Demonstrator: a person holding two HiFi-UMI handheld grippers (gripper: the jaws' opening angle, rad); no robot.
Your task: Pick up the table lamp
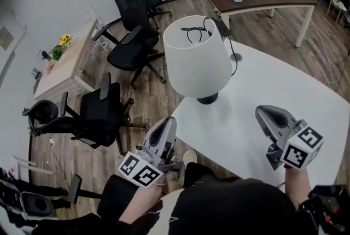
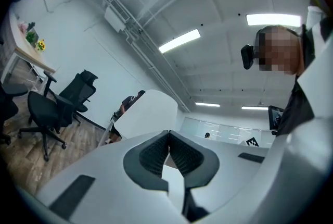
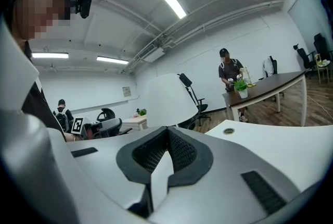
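1. On the white tabletop (image 1: 284, 92), near its left edge: table lamp (image 1: 198, 59) upright on its dark base, not yet lifted or touched
2. Short of it, off the tabletop's near-left corner: left hand-held gripper (image 1: 168, 123), jaws pressed together, holding nothing
3. Over the tabletop, right of the table lamp and apart from it: right hand-held gripper (image 1: 266, 113), likewise closed and empty
4. Left, by judgement: opening up, reaching in, gripping, raising, so practically the whole task
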